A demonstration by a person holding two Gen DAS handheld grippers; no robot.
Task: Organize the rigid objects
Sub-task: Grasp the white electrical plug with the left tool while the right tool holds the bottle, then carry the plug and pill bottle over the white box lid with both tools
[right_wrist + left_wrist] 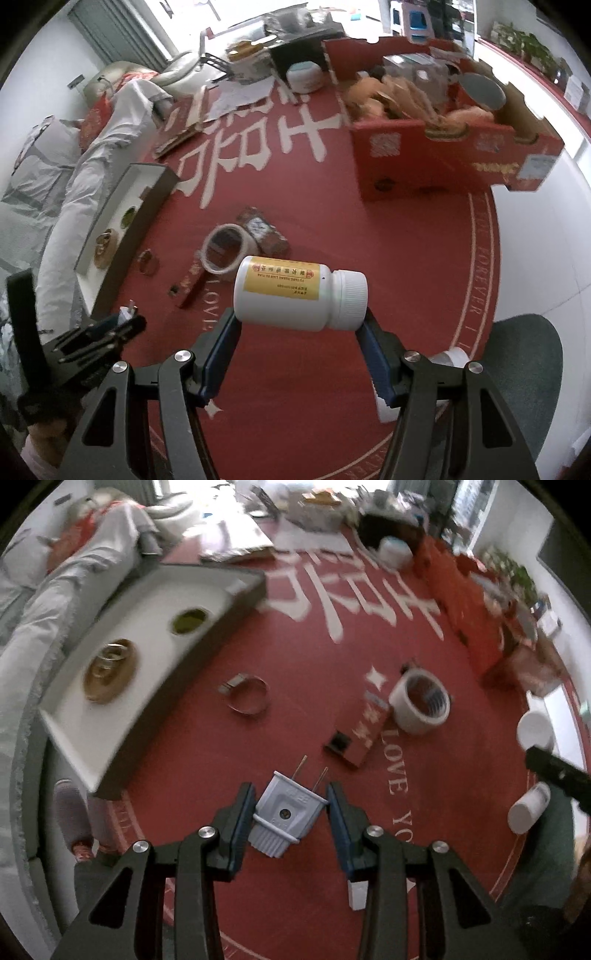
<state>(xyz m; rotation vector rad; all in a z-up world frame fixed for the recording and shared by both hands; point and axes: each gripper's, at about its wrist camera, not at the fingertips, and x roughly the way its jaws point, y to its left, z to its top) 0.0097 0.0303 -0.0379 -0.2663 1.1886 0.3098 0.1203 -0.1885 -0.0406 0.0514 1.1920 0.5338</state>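
Red round tabletop [295, 686] with large white characters and a ring of lettering near its rim.

Red carton [454, 162] at the far right, packed with goods.

Long white tray [147, 653] along the left edge, two round recesses in its top: a gold one [109, 672] with something metallic in it, a green one [189, 621] farther back.

Tape roll [421, 701] lies flat right of centre; a red slim box [364, 734] lies just beside it. Metal ring clamp [245, 694] lies apart, between tray and tape.

Right tool [301, 325] grasps a white bottle [299, 293] sideways, yellow label up, ribbed cap to the right; one pad on the base, the other on the cap. Bottle is clear of the tabletop.

Left tool [291, 805] clenched on a grey plug [286, 810], pads pressing its two sides, two prongs pointing away. Plug appears lifted off the cloth, though the view does not settle it.

Second white bottle [528, 806] lies near the right edge.
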